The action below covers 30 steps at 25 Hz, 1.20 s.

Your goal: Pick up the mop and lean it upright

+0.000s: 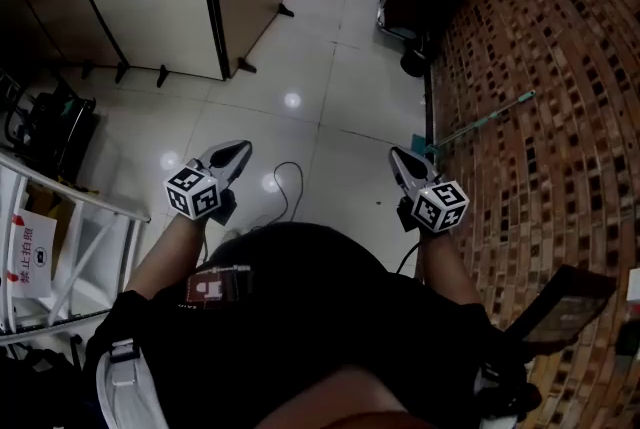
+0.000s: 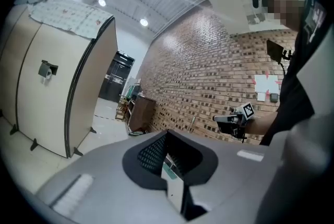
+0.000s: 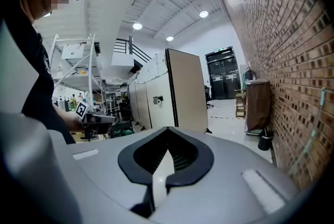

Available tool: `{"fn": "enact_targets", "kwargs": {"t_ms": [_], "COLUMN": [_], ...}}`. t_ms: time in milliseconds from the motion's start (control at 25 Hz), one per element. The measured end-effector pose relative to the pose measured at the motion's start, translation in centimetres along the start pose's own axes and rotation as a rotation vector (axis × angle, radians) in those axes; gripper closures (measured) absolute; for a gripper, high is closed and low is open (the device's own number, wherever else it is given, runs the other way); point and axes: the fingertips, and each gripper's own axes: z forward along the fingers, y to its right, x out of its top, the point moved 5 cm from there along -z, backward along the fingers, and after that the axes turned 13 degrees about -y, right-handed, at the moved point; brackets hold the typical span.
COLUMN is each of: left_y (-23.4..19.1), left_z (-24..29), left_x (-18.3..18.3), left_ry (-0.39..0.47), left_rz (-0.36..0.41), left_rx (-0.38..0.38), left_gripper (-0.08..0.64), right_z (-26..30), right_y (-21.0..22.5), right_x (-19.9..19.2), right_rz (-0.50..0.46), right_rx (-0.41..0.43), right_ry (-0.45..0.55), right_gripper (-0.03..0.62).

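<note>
Mop [image 1: 482, 121] against wall [image 1: 560, 57], right of right gripper's [image 1: 396, 155] shut jaws.

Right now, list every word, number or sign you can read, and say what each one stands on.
"禁止拍照", in red, on the white sign by the white rack.
Paper sheet on the brick wall: too blurred to read.
Nothing else is legible.
</note>
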Motion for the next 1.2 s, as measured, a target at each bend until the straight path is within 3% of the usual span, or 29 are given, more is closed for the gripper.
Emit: {"fn": "enact_targets", "kwargs": {"t_ms": [280,520,760,920,1200], "left_y": [-7.4,-15.9,-21.9,-24.0,-23.7], "left_z": [0.3,1.0,3.3,6.8,16.7], "left_x": [2.2,5.8,9.9,11.7,14.7], "left_ry": [-0.008,-0.073,-0.106,-0.084,-0.016], "left_rz": [-0.006,0.022,0.037,0.027,0.018], "left_rx": [-0.007,-0.075,-0.126,-0.097,0.015], "left_gripper": [0.566,0.566,0.566,0.566,0.566], "right_z": [6.8,14.9,20.8,22.8,23.5], "right_y": [0.2,-0.4,1.6,5.4,17.1], "right_x": [3.2,8.4,12.5,13.4,15.7], "right_rz": [0.028,0.059,0.08,0.075,0.008], "right_rx": [0.001,-0.036,-0.079,-0.074,-0.015], "right_ry": [0.018,0.058,0.095,0.079,0.041], "right_gripper": [0.578,0.578,0.578,0.578,0.578]}}
